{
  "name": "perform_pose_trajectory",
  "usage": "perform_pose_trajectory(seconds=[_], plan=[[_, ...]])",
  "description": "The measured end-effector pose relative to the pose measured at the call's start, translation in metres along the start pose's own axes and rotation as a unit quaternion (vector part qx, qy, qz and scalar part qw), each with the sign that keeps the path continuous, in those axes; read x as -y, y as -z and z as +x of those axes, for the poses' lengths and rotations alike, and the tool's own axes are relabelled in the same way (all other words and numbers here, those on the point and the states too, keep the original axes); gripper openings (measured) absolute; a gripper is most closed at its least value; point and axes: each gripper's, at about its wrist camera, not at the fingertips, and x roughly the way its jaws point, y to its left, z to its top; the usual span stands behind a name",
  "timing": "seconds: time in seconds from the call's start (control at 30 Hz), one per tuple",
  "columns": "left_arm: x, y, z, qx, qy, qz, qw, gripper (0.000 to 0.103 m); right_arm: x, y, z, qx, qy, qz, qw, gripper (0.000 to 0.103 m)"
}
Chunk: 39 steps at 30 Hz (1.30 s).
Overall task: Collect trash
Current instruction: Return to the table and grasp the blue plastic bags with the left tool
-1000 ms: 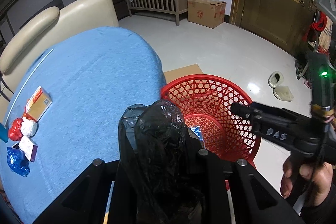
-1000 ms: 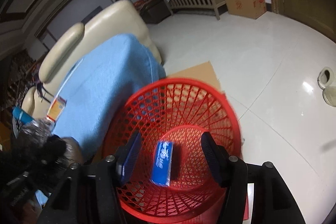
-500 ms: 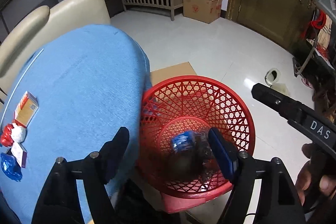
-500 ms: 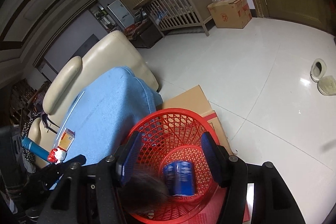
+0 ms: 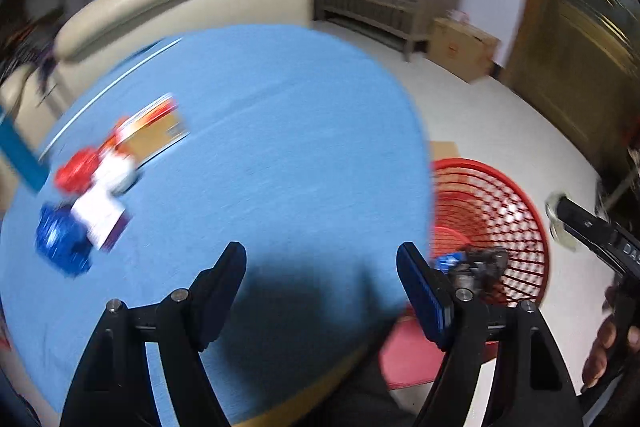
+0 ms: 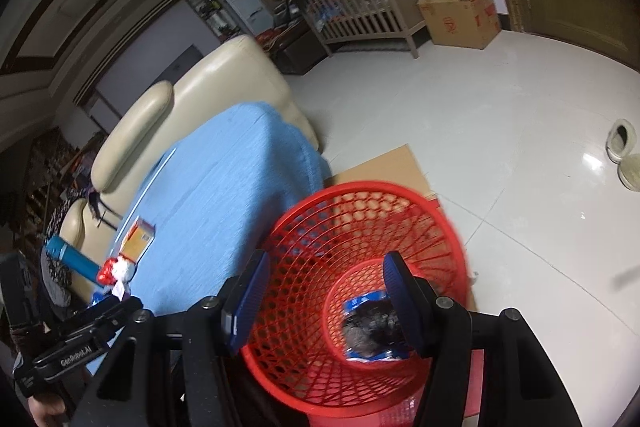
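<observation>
A red mesh basket (image 6: 368, 227) stands on the floor beside the blue-covered table (image 5: 260, 131). A crumpled black bag (image 6: 372, 327) lies in its bottom on a blue wrapper (image 6: 360, 301). The basket also shows in the left wrist view (image 5: 492, 211). My left gripper (image 5: 322, 287) is open and empty over the table's near edge. My right gripper (image 6: 326, 297) is open and empty above the basket. At the table's left lie an orange box (image 5: 156, 131), red and white wads (image 5: 92, 167), a white card (image 5: 98, 213) and a blue wad (image 5: 60, 243).
A cream sofa (image 6: 192, 95) stands behind the table. Flat cardboard (image 6: 384, 167) lies under the basket. A crib (image 6: 360, 11) and a cardboard box (image 6: 460, 17) stand at the far wall. Slippers (image 6: 620, 147) lie on the white floor at right.
My left gripper let the black bag drop into the basket, then swung left over the table, open. My right gripper stayed above the basket.
</observation>
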Motion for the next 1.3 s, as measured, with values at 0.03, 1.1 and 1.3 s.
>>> perform_pose_trajectory(seconds=[0.03,1.1,1.3], plan=[[-0.016,0.006,-0.002,0.0,-0.008,-0.018,0.9998,0.078,-0.006,0.001,0.002,-0.003,-0.003,-0.006,1.0,0.063],[-0.27,0.023,0.015,0.04,-0.094,-0.247,0.9636,0.059,-0.21,0.083,0.076,-0.132,-0.039,-0.236,0.962,0.063],[-0.28,0.062,-0.012,0.051,-0.08,-0.249,0.9639,0.059,-0.253,0.091,0.101,-0.146,-0.046,-0.271,0.95,0.063]])
